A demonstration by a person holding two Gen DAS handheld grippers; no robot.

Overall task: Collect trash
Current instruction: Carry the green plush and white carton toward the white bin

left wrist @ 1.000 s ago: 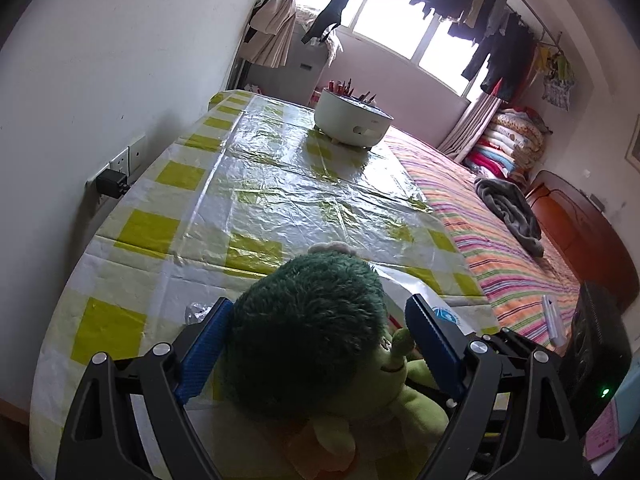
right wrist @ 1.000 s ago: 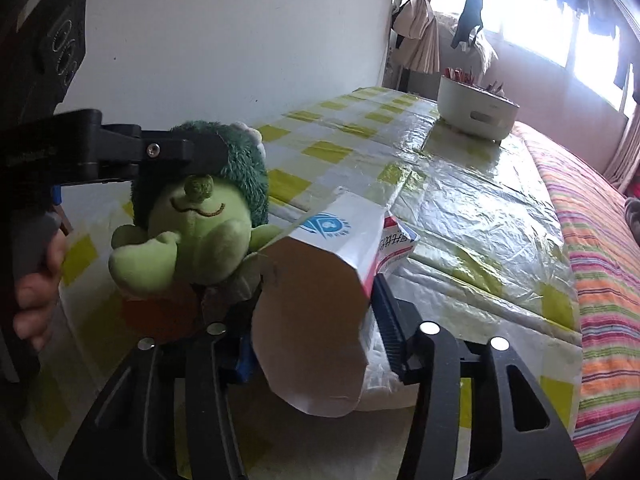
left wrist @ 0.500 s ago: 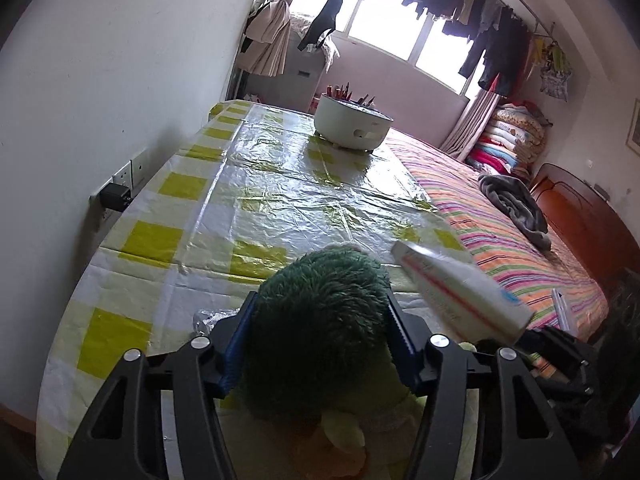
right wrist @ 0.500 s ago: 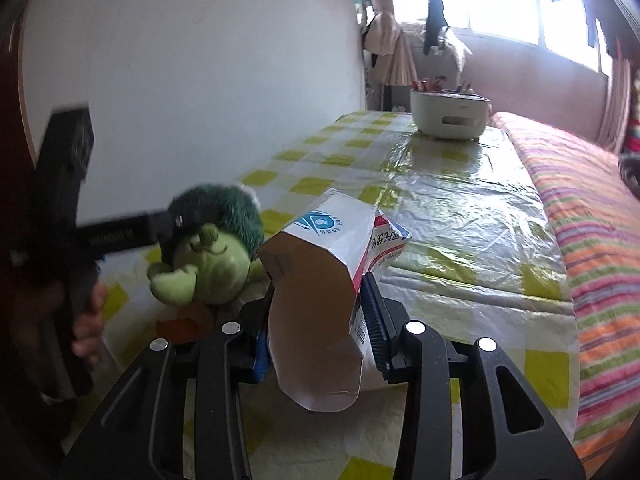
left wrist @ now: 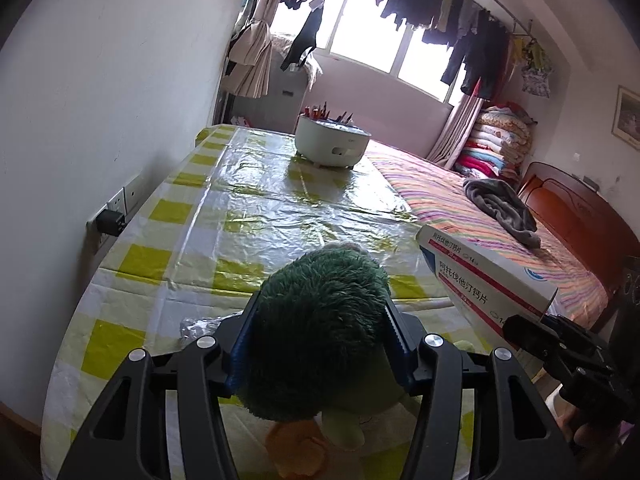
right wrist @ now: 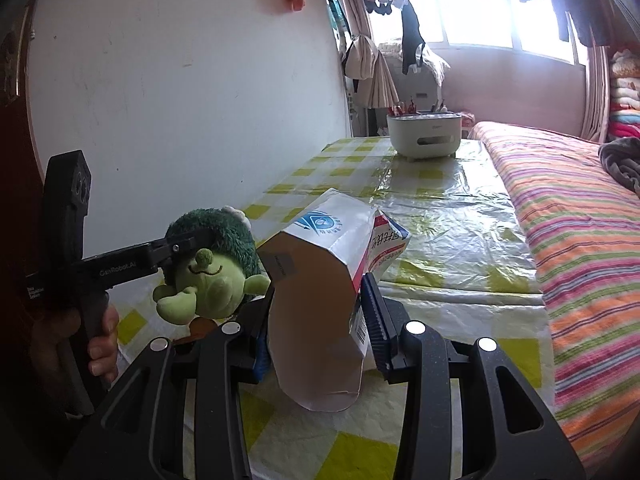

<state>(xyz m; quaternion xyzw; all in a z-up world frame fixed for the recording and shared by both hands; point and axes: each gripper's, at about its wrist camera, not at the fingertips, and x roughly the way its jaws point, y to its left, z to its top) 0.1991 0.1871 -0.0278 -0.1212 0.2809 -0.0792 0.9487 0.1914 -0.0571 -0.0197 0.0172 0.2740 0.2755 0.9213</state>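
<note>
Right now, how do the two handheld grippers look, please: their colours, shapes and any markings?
Both are black, angular, with cut-out linkage arms and silver round bolts. The fingers carry blue ribbed pads. The left gripper, seen from the side, has a pistol-style handle, a tall black block above it, and white lettering reading "GenRobot.AI". The right gripper matches it. No cables or sleeves show clearly.

I note my left gripper (left wrist: 318, 344) and right gripper (right wrist: 318, 322) alike: black skeletal frames, silver round screws behind ribbed blue pads (left wrist: 394, 340), and white "GenRobot.AI" lettering along the left one's side.
</note>
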